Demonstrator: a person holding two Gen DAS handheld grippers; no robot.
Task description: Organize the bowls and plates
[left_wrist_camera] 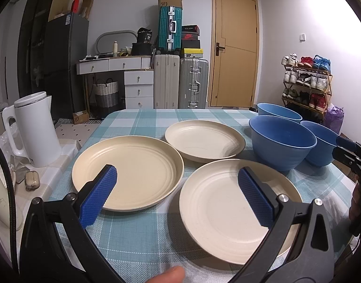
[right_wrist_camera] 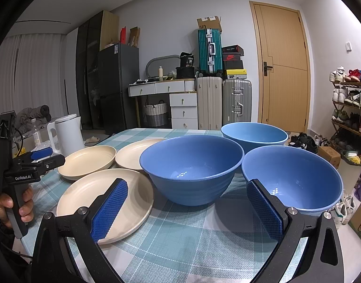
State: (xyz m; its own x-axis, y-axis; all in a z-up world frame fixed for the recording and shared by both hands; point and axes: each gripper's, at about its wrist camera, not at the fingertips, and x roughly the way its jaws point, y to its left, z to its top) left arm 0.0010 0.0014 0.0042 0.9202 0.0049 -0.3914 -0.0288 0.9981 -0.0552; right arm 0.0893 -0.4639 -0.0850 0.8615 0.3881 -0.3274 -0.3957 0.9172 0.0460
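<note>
Left wrist view: we see the left gripper (left_wrist_camera: 178,188) with its jaws spread wide and nothing between them, hovering above the checked tablecloth (left_wrist_camera: 138,233). Three cream plates lie on the cloth: the left plate (left_wrist_camera: 138,165) sits under the left finger, the near plate (left_wrist_camera: 218,212) under the right finger, the far plate (left_wrist_camera: 204,141) beyond both. Three blue bowls stand to the right, the middle bowl (left_wrist_camera: 283,141) nearest. A white kettle (left_wrist_camera: 34,127) stands off to the left. Right wrist view: we see the right gripper (right_wrist_camera: 187,207), jaws also wide and empty, facing the middle bowl (right_wrist_camera: 192,167); the right bowl (right_wrist_camera: 298,179) lies behind its right finger, the far bowl (right_wrist_camera: 253,134) behind both. The near plate (right_wrist_camera: 86,200) lies under its left finger.
</note>
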